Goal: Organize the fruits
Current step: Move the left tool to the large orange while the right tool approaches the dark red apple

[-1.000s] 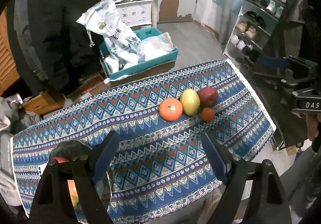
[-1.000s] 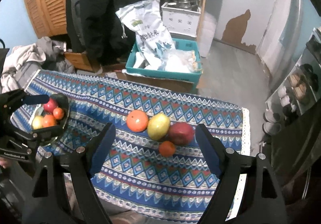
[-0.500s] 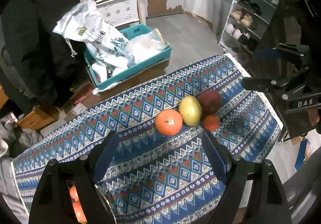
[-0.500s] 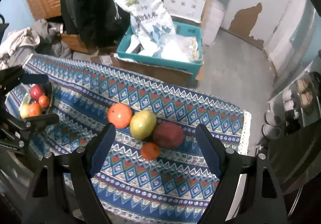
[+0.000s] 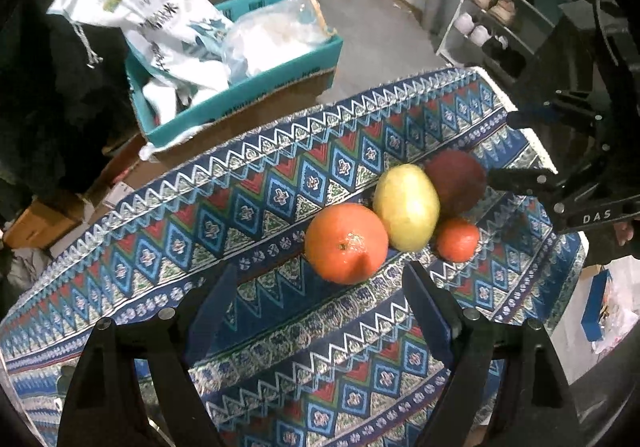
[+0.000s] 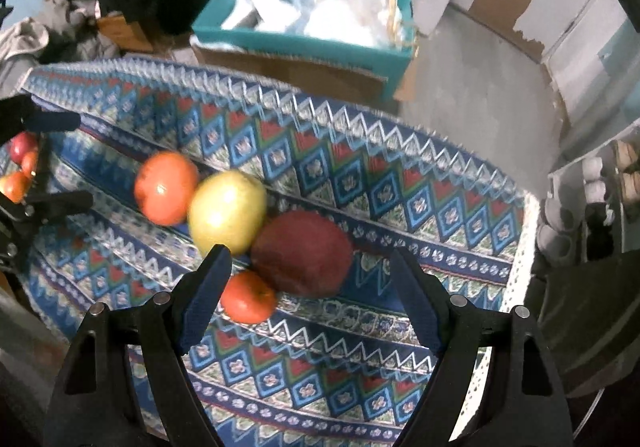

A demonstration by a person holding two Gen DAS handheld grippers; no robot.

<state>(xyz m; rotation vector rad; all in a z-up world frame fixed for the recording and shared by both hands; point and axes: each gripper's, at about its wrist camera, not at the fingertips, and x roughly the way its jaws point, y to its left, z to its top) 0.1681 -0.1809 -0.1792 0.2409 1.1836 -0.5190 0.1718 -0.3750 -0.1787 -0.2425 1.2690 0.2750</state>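
Four fruits lie touching together on the patterned cloth of the worktop: a big orange, a yellow fruit, a dark red fruit and a small orange. The left tool and the right tool are both wide, holding nothing.

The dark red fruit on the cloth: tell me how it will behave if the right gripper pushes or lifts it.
The dark red fruit looks round, so a push would probably roll it across the tablecloth. It touches the yellow-green fruit and small orange fruit, so it may nudge them. Its skin looks smooth, perhaps slippery between the right gripper pads.
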